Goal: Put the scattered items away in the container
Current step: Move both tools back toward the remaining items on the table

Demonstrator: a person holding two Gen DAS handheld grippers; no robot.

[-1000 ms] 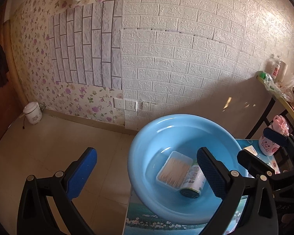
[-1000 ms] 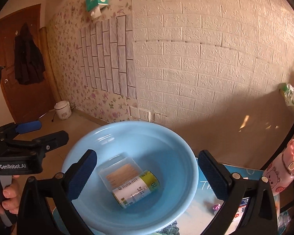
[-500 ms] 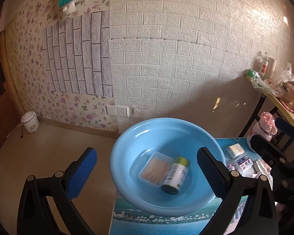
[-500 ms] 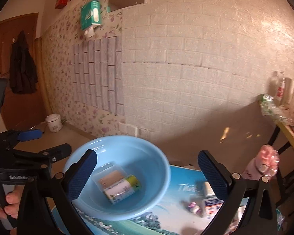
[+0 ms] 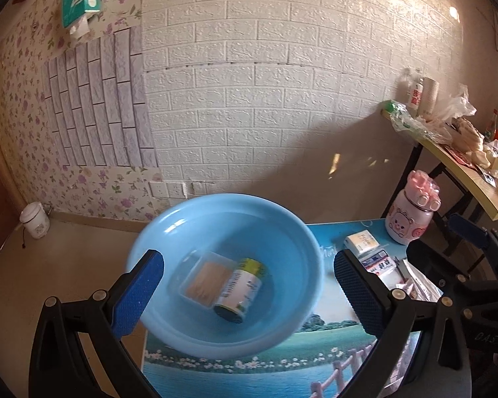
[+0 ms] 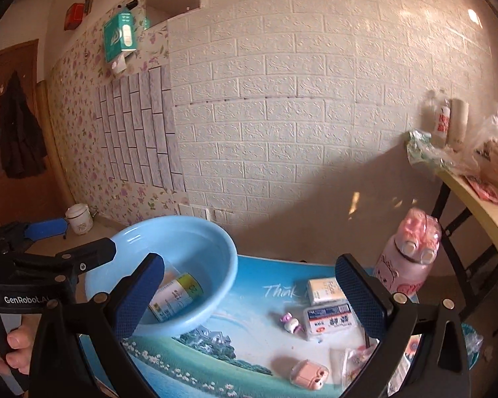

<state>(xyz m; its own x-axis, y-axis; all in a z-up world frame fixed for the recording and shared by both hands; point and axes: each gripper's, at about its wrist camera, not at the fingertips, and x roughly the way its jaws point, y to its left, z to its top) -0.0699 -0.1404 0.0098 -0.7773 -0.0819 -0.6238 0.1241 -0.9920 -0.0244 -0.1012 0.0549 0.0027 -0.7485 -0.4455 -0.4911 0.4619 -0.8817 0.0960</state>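
Basin: round light-blue plastic basin point(image 5: 292, 232) sits on the left end of the bench point(image 6: 249, 301) with a landscape picture top.
Inside basin: clear toothpick box point(image 5: 204, 280) and white bottle with yellow-green cap point(image 5: 239, 290), lying touching.
Loose items: small white boxes point(image 6: 328, 318) and pink case point(image 6: 307, 373) on the bench, right of the basin.
Left hand-held gripper point(image 5: 245, 293): fingers wide apart, holding nothing.
Right hand-held gripper point(image 6: 249, 293): fingers wide apart, holding nothing.

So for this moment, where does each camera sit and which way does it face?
Left wrist: on the left hand-held gripper, open, looking down into the blue basin; the right hand-held gripper's frame shows at right.
Right wrist: on the right hand-held gripper, open, above the scattered items right of the basin; the left gripper and a hand show at left.
Shared: basin, bottle, pink cup, brick wall.
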